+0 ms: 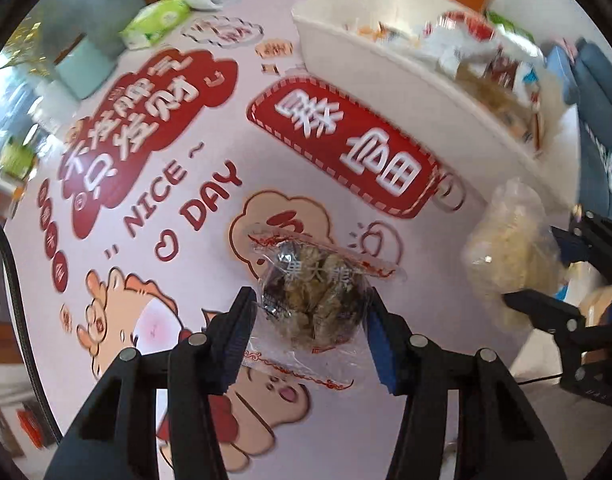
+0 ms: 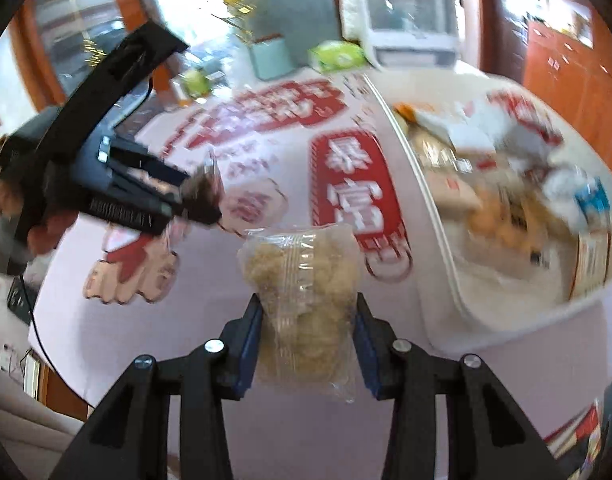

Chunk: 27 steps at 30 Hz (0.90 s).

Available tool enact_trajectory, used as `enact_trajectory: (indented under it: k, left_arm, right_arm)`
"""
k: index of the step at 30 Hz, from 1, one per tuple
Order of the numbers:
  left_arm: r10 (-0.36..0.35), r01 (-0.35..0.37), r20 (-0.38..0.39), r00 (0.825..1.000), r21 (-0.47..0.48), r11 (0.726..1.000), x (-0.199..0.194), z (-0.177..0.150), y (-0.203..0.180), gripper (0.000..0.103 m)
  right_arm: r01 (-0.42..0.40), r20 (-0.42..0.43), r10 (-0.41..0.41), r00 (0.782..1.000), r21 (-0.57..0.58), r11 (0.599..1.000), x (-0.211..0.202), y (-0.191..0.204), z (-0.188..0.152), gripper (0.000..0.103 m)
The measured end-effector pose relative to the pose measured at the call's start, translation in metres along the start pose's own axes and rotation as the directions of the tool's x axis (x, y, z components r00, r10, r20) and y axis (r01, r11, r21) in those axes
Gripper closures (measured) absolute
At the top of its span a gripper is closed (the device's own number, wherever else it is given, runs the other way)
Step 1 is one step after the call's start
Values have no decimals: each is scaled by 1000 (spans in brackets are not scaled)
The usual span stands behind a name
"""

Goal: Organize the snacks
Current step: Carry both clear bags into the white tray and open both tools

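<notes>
Currently a dark snack [image 1: 312, 300] is being held in the left gripper [image 1: 310, 330], and a pale snack [image 2: 306, 300] is being pinched by the right gripper [image 2: 308, 340], both clear of the printed tablecloth [image 1: 210, 152]. Carrying to the white bin [image 1: 386, 80] seems underway; each must next be released over it. Wooden cabinets are seen behind.

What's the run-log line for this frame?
left gripper: shut on dark snack packet | right gripper: shut on pale snack packet | white bin: partly filled
</notes>
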<state>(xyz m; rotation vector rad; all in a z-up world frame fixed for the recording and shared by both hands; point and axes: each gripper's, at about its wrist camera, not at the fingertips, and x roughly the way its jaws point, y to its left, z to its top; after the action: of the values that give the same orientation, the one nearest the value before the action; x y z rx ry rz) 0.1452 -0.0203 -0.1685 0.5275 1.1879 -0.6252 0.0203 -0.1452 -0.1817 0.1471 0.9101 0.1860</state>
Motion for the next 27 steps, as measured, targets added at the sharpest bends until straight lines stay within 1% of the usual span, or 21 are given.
enact_trajectory:
  k: [3,6,7,9,13,14,15,17,20,23,25,26,27]
  left_arm:
    - [21,-18,70,997,-36,999,-31,11,-9,51]
    - [39,-29,150,988,-69,997,-60,32,-18,50]
    - [43,-27,185,982,-86,996,-71,41,-23,50]
    - [44,-19,227,973,-111,994,-85,55,-28,50]
    - [55,3,301,952,-188,982,-110,89,-42,48]
    - [56,10,319,946,-202,979,-115,101,-46,48]
    - [59,11,326,944,-208,978,-118,108,-49,48]
    - [81,-4,338,938,-221,975,-125,128,-58,48]
    - [112,-28,365,924,-229,973,-133,153,-71,48]
    - [125,-37,380,916,-232,972,-137,171,-83,48]
    - [146,-59,379,914,-233,971,-135,181,-90,48]
    - [158,-74,370,915,-233,970,-130,188,-94,48]
    - [161,-78,365,917,-231,970,-127,190,-96,48]
  right_arm:
    - [-24,73,27,997,-39,999,-22,4,16,61]
    - [-32,133,38,990,-45,998,-42,-1,32,61]
    - [-25,160,32,987,-47,999,-52,-4,39,61]
    - [-16,203,24,979,-44,999,-69,-11,51,61]
    - [21,292,-22,956,7,1000,-107,-34,78,61]
    - [32,309,-37,950,21,999,-115,-41,82,61]
    - [51,328,-61,943,40,998,-124,-47,88,61]
    - [85,360,-109,927,81,993,-138,-63,100,61]
    - [135,369,-171,913,121,983,-150,-83,116,61]
    - [184,379,-225,898,142,973,-157,-104,133,61]
    - [241,385,-282,878,154,958,-160,-117,147,60]
    - [275,378,-316,870,160,948,-159,-125,156,60]
    - [290,373,-333,866,168,942,-158,-130,161,60]
